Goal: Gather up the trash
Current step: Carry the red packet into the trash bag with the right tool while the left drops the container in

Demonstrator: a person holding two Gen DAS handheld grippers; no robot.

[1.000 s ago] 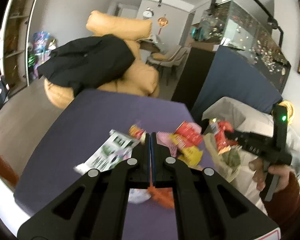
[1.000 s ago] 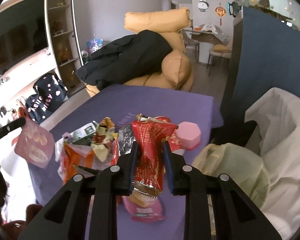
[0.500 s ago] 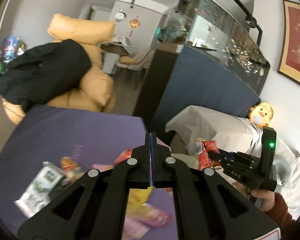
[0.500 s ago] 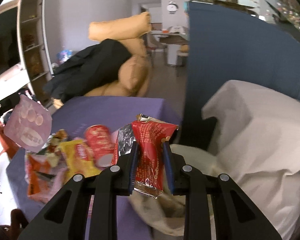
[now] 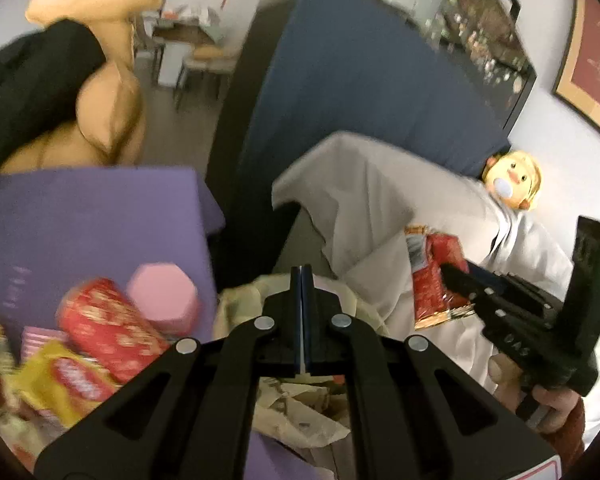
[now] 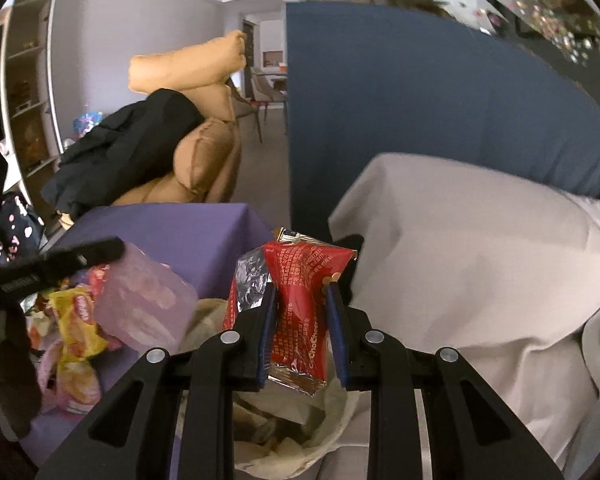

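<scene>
Two claws are seen over the litter. Left of the right gripper point(image 6: 300, 300), the left gripper point(image 6: 114, 247) is shut, jaws together, with a thin pink pouch point(image 6: 144, 304) apparently pinched at its tip. Yellow wrappers point(image 6: 78, 320) are left below it on the purple table point(image 6: 188, 236). Between the right gripper's pads a red wrapper point(image 6: 304, 268) is clamped, lettered with what looks like "ChaCheer", directly above the slack trash bag point(image 6: 300, 432). If released too far right, it could be dropped onto the pale cloth point(image 6: 480, 280), the bag's mouth being crumpled.
</scene>
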